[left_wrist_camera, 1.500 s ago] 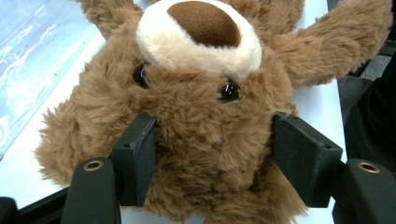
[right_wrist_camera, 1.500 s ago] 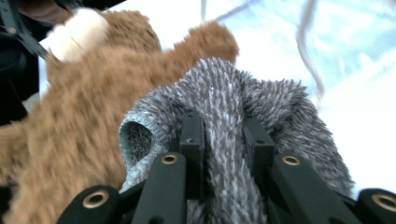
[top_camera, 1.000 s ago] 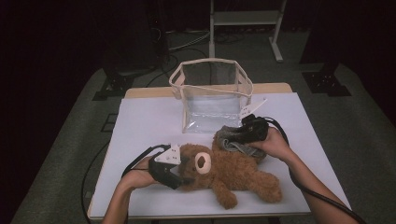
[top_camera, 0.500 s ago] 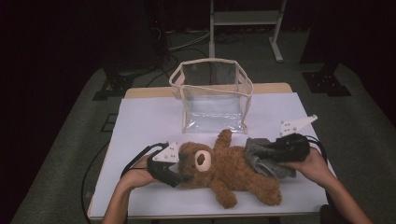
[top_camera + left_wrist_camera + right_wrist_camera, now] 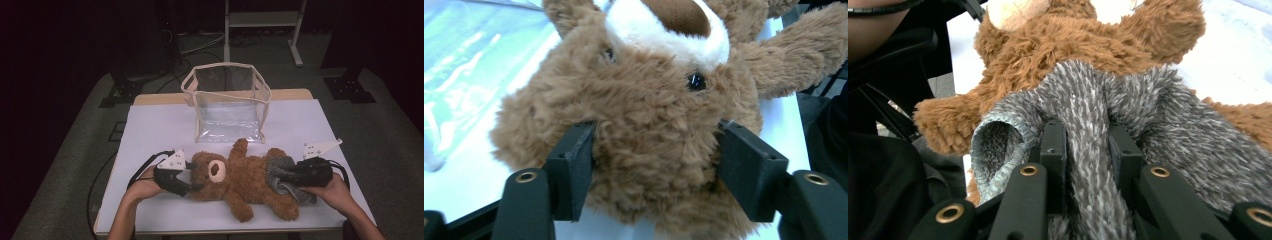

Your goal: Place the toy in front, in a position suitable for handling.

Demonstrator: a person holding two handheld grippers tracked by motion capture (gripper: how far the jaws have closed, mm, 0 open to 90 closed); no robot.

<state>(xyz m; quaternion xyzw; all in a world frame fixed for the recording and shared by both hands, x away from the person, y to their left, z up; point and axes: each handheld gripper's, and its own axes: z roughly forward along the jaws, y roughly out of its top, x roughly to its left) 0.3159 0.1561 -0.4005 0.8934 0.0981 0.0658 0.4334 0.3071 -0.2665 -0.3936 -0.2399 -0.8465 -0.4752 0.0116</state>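
High view: teddy bear (image 5: 240, 182) lay on back on white table (image 5: 160, 125), left gripper (image 5: 192, 176) at head, right gripper (image 5: 280, 175) at legs, clear bag (image 5: 227, 102) behind.
Left gripper view: jaws just closing, clamped on bear's head (image 5: 649, 145).
Right gripper view: jaws pinched fold of grey knit garment (image 5: 1088, 150) around bear's lower body.

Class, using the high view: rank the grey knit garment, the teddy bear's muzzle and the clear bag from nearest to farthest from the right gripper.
1. Grey knit garment: pinched in the right gripper, on the bear's lower body.
2. Teddy bear's muzzle: further left, toward the left gripper that clamps the head.
3. Clear bag: standing upright at the table's far side, behind the bear.
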